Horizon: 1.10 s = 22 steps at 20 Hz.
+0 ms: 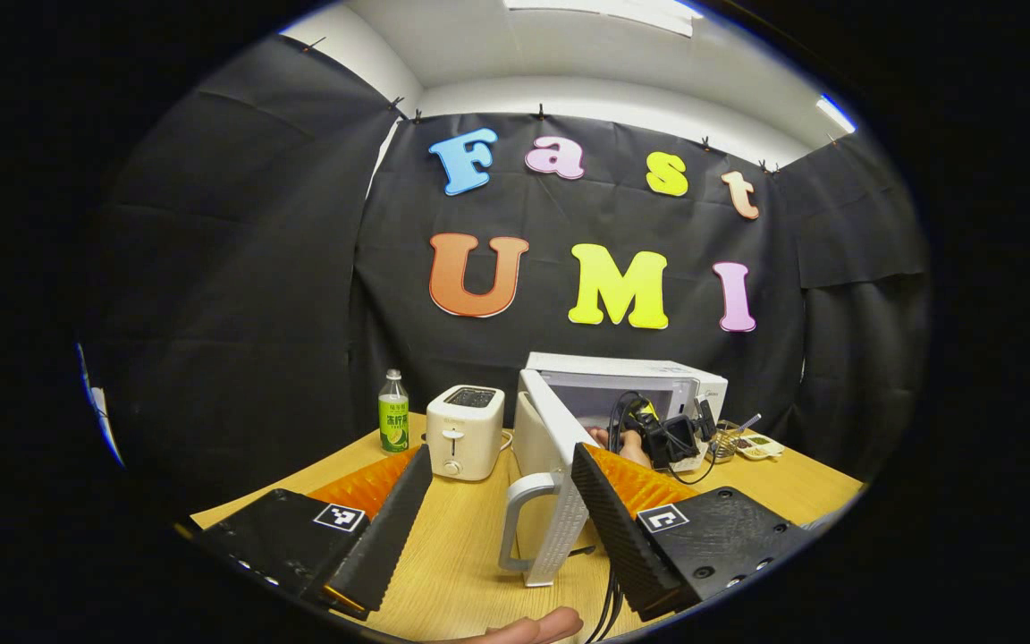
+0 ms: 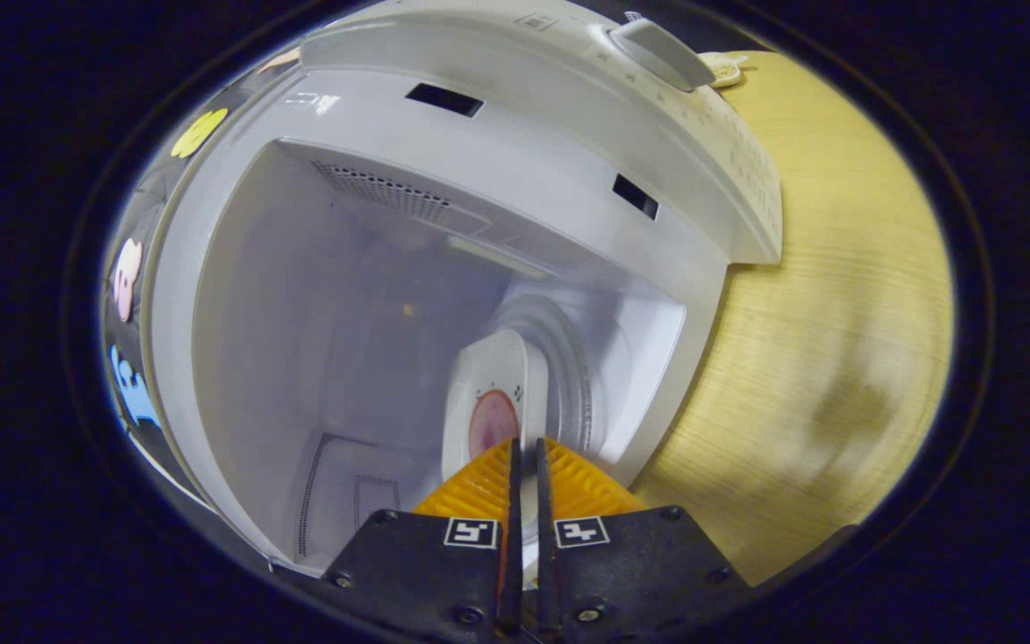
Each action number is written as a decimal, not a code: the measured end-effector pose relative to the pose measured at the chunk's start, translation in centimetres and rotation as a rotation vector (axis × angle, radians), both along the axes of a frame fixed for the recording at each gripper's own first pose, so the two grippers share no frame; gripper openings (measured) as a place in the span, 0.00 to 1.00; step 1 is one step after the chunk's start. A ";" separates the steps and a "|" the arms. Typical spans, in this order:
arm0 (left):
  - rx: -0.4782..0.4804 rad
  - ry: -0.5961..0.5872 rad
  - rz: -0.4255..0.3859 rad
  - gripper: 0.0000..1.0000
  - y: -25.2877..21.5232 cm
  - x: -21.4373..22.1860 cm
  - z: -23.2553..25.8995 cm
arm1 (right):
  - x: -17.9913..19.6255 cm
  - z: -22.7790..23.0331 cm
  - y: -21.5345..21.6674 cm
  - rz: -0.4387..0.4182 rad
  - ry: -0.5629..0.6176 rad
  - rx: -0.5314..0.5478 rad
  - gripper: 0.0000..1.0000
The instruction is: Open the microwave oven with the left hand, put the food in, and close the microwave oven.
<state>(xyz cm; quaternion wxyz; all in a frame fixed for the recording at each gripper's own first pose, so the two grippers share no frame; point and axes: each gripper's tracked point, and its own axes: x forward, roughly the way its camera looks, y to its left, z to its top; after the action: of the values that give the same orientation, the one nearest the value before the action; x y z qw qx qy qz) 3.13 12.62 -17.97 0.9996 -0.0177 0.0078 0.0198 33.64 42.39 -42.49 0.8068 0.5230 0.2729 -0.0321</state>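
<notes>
In the left gripper view the white microwave (image 1: 649, 376) stands on the wooden table with its door (image 1: 544, 429) swung open toward me. My left gripper (image 1: 502, 458) is open, and the door's handle (image 1: 522, 519) lies between its fingers without being pressed. Farther off, the right gripper (image 1: 671, 438), held by a hand, reaches into the oven's mouth. In the right gripper view, which is rolled sideways, my right gripper (image 2: 526, 447) is shut on the rim of a small white plate (image 2: 493, 385) carrying a round pinkish food (image 2: 492, 422), inside the cavity just over the glass turntable (image 2: 569, 349).
A white toaster (image 1: 466, 431) and a green-labelled bottle (image 1: 393, 413) stand left of the microwave. A small dish (image 1: 758, 444) and a whisk-like utensil (image 1: 730, 436) lie to its right. A fingertip (image 1: 533, 626) shows at the bottom edge. Bare table (image 2: 828, 358) lies beside the oven.
</notes>
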 end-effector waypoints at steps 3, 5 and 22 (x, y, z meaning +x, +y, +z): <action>-0.001 0.000 -0.005 0.95 0.1 -0.3 -0.1 | -0.2 0.2 0.0 0.007 -0.046 -0.045 0.13; 0.004 0.007 0.012 0.95 0.6 -0.3 -0.4 | -0.8 0.7 0.3 0.037 -0.072 -0.064 0.01; 0.033 0.039 0.127 0.93 3.9 -4.1 -1.2 | -8.9 8.9 -8.1 0.357 -0.429 -0.613 0.99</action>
<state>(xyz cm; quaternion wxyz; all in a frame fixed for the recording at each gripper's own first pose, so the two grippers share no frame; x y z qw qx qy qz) -0.95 16.50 -19.18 0.9962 -0.0013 0.0258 0.0835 24.72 34.31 -33.63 0.9566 0.1981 0.1628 0.1383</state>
